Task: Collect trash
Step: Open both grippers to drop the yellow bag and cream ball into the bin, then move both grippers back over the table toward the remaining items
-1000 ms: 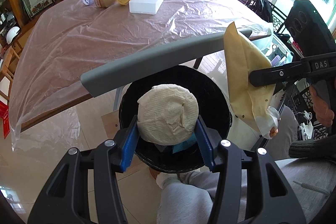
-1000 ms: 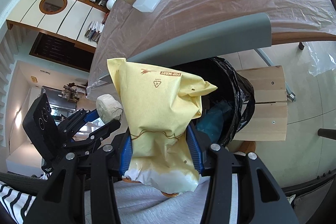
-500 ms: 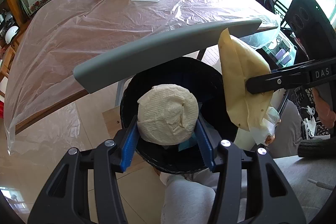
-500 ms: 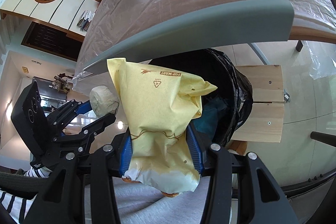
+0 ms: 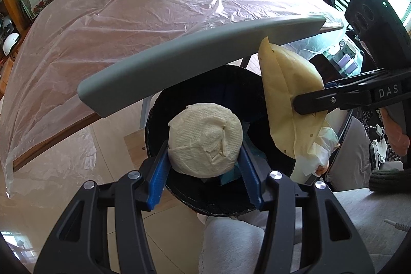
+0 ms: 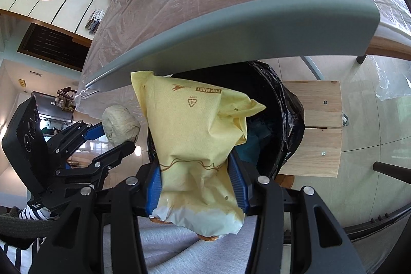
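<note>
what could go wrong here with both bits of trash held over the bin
1. The yellow bag in the right tool sits partly over the bin rim; released now, it may catch the rim or fall outside.
2. The paper wad in the left tool hangs close under the grey chair back, so lifting could bump it.

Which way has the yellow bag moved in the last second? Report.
Yes: the yellow bag, clamped by the right gripper, shifted left, toward the black bin.
</note>
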Demonstrator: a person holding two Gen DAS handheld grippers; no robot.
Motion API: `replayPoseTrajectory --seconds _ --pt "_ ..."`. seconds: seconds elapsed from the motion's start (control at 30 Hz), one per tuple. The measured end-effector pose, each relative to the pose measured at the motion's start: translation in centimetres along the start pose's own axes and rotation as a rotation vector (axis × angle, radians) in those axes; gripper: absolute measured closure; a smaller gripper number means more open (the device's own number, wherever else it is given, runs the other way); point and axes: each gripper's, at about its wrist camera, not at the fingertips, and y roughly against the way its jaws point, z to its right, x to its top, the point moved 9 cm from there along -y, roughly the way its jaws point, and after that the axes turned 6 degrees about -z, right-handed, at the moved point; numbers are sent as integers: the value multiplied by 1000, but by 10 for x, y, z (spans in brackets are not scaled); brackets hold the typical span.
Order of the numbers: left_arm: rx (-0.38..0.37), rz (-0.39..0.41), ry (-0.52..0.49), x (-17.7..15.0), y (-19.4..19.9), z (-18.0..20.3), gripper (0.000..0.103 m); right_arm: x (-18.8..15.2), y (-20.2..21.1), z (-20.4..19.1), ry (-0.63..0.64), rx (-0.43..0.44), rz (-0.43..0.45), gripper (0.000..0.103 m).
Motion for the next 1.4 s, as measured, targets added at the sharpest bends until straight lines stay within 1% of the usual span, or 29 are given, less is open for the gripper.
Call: replayPoseTrajectory --seconds 0.17,0.23,0.27,0.3,0.33,0.37,0.4,0.43,0.47,0.57,0.73,0.8,0.87,0.97,1.0,1.07,1.17,1.2,1.3,1.4 --pt "-3 1 -7 2 -1 1 50 1 -2 1 -9 -2 -2 57" --pt "-7 9 -7 4 0 1 50 0 -2 0 -7 -8 -1 54" --pt "-15 10 -4 4 1 0 47 1 -2 1 -8 -13 1 53" --pt "-23 12 -1 5 2 0 44 1 -2 2 -10 -17 3 51" --pt "-26 15 2 6 3 0 40 2 -2 4 -16 -18 5 49" --pt "-28 17 3 7 3 0 38 2 -1 5 -23 -17 9 47" --pt "-29 19 3 8 4 0 38 3 -1 7 -29 -17 13 43" --pt "-28 20 4 8 5 -1 37 4 1 9 -40 -18 20 36" --pt "-26 22 4 9 5 -2 35 5 2 11 -49 -17 27 33" --pt "-26 25 7 10 6 -4 34 8 5 12 -64 3 39 33" --pt "-26 29 11 12 8 -8 34 8 10 7 -41 -17 48 31" --pt "-25 34 16 13 11 -10 34 7 15 2 -15 -39 58 31" --pt "-27 42 23 14 16 -13 34 8 24 -7 45 -86 77 30" --pt "-32 64 29 16 29 -13 33 9 41 -24 153 -150 117 25" --pt "-30 77 28 17 36 -15 32 9 47 -30 182 -169 133 23" --pt "-25 108 31 22 49 -17 23 14 59 -41 234 -202 172 19" --pt "-11 171 57 36 71 -30 14 29 77 -57 300 -252 253 9" --pt "-7 186 71 41 77 -35 13 34 81 -61 317 -265 280 5" --pt "-6 228 134 61 86 -55 12 58 90 -67 371 -331 343 4" --pt "27 251 181 83 87 -76 12 85 88 -72 428 -386 360 4"
